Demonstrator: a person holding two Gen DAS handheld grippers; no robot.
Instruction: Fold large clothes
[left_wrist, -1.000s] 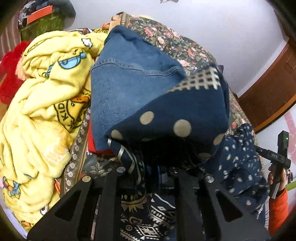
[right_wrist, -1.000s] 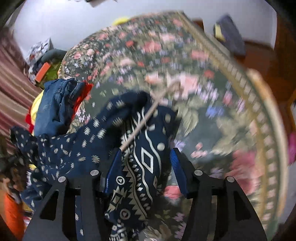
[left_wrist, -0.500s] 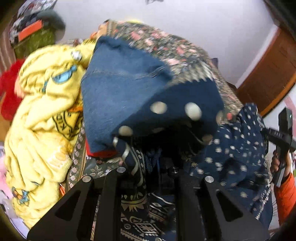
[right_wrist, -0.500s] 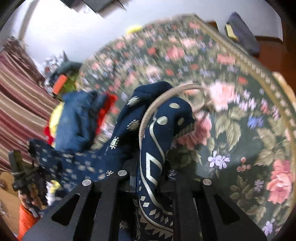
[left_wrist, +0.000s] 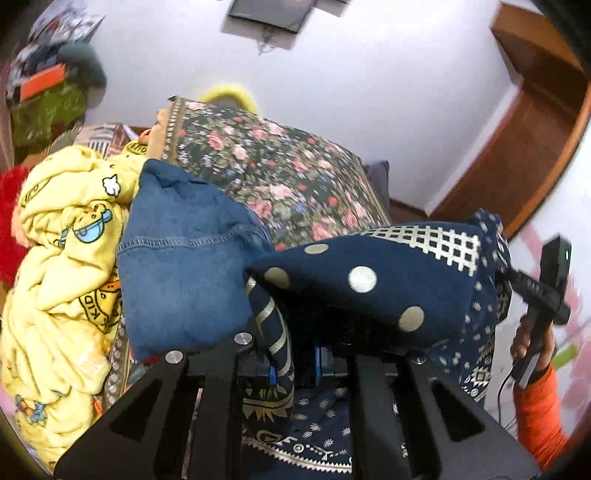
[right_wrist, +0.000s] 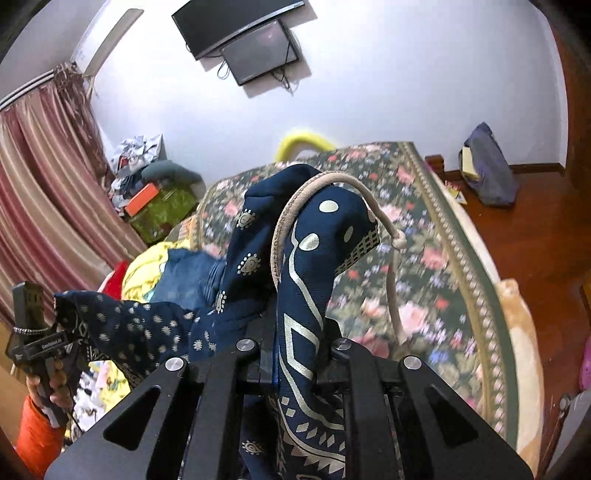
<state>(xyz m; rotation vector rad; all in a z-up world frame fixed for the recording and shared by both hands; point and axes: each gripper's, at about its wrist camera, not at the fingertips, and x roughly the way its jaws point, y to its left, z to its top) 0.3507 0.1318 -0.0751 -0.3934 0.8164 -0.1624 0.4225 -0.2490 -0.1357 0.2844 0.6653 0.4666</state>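
A navy patterned garment (left_wrist: 369, 280) with cream dots, lattice trim and a beige drawstring (right_wrist: 314, 188) hangs stretched between both grippers above a floral bedspread (right_wrist: 424, 258). My left gripper (left_wrist: 295, 365) is shut on one bunched edge of the garment, its blue pads almost buried in cloth. My right gripper (right_wrist: 299, 362) is shut on another edge (right_wrist: 303, 295), which drapes down over its frame. In the right wrist view the left gripper (right_wrist: 33, 332) shows at far left in a hand with an orange sleeve. The right gripper (left_wrist: 546, 291) appears at the right of the left wrist view.
Folded blue jeans (left_wrist: 184, 258) lie on the bed beside a crumpled yellow cartoon blanket (left_wrist: 62, 258) and something red (left_wrist: 11, 221). Cluttered boxes (right_wrist: 159, 199) stand by striped curtains (right_wrist: 44, 206). A bag (right_wrist: 487, 173) sits on the wooden floor at right; screens (right_wrist: 251, 40) hang on the wall.
My right gripper closed on the garment's edge, and both grippers rose, lifting the navy cloth off the bed. The views tilted upward, showing more wall.
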